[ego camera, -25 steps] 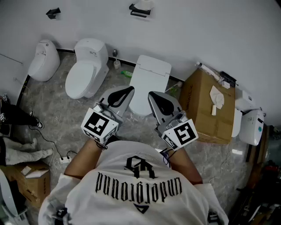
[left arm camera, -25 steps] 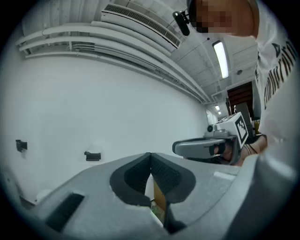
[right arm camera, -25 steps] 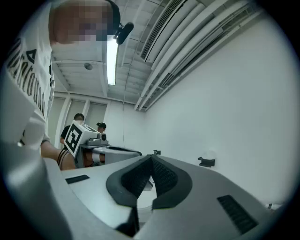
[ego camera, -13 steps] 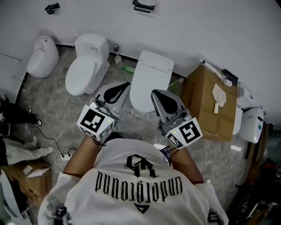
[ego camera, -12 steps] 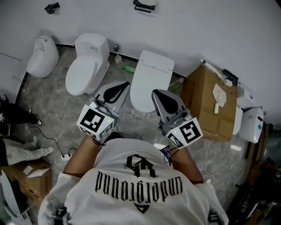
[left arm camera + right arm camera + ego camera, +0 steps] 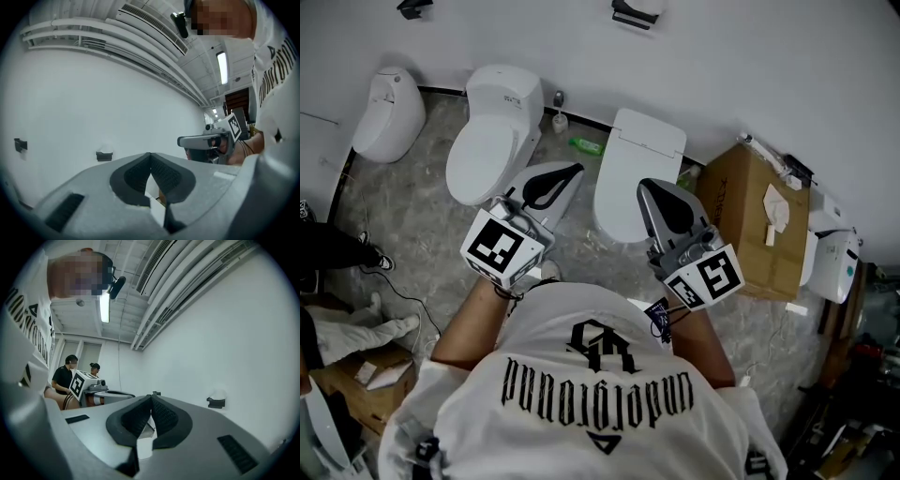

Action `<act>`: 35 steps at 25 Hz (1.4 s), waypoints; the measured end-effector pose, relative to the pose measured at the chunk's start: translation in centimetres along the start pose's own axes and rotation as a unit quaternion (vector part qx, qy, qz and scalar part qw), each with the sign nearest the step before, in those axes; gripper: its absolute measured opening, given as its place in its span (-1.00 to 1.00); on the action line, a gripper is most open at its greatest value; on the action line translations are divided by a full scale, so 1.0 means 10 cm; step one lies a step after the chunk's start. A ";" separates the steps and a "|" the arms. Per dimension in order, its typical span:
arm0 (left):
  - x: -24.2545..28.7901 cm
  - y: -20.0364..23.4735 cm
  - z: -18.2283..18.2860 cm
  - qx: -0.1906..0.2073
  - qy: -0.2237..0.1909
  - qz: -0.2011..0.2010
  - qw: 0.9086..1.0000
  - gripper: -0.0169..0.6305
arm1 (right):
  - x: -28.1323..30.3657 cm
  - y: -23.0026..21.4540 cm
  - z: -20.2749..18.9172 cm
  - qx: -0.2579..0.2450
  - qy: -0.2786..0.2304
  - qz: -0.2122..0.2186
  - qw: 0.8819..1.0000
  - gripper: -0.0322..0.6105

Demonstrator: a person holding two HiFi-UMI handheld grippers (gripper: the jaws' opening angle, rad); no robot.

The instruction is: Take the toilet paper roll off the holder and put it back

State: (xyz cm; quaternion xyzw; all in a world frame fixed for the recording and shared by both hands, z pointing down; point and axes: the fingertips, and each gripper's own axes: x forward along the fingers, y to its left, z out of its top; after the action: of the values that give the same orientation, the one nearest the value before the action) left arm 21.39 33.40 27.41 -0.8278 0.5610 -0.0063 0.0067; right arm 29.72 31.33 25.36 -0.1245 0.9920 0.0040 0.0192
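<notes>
A black wall holder (image 6: 634,12) sits high on the white wall, at the top edge of the head view. The white toilet paper roll (image 6: 104,148) rests on it, pale against the wall and also faint in the right gripper view (image 6: 217,394). My left gripper (image 6: 577,170) is shut and empty, held level above the floor between two toilets. My right gripper (image 6: 643,186) is shut and empty beside it, over the square-lidded toilet. Both point at the wall and stand well short of the holder (image 6: 104,156).
A second black bracket (image 6: 413,6) is fixed to the wall further left. Below stand a urinal (image 6: 386,112), a round toilet (image 6: 492,131) and a square-lidded toilet (image 6: 637,173). At the right there is a cardboard box (image 6: 759,220), and a green bottle (image 6: 586,145) lies by the wall.
Both grippers have moved forward toward the wall together with the person, and the toilets have slid down in the head view. Both pairs of jaws stay shut.
</notes>
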 end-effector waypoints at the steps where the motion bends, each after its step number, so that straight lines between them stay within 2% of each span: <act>1: -0.04 0.09 0.00 0.001 0.000 -0.003 1.000 -0.91 | 0.10 0.02 -0.01 0.000 0.001 -0.002 1.000 -0.86; 9: -0.49 0.76 -0.11 0.006 0.009 -0.009 1.000 -0.91 | 0.82 0.20 -0.13 -0.008 0.011 -0.010 1.000 -0.86; 16: -0.67 1.16 -0.13 -0.004 0.009 0.002 1.000 -0.91 | 1.11 0.16 -0.21 -0.005 0.023 -0.018 1.000 -0.86; 28: -0.49 1.46 -0.18 0.003 0.014 0.027 1.000 -0.91 | 1.38 -0.35 -0.31 -0.006 0.020 -0.014 1.000 -0.86; 35: -0.09 1.85 -0.22 -0.022 0.015 0.038 0.999 -0.91 | 1.73 -0.79 -0.36 -0.013 0.030 0.003 0.999 -0.86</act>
State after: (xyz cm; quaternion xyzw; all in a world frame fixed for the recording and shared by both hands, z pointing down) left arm 3.83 27.37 29.23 -0.8056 0.5921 -0.0057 -0.0195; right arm 14.77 19.37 28.25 -0.1222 0.9924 0.0129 -0.0117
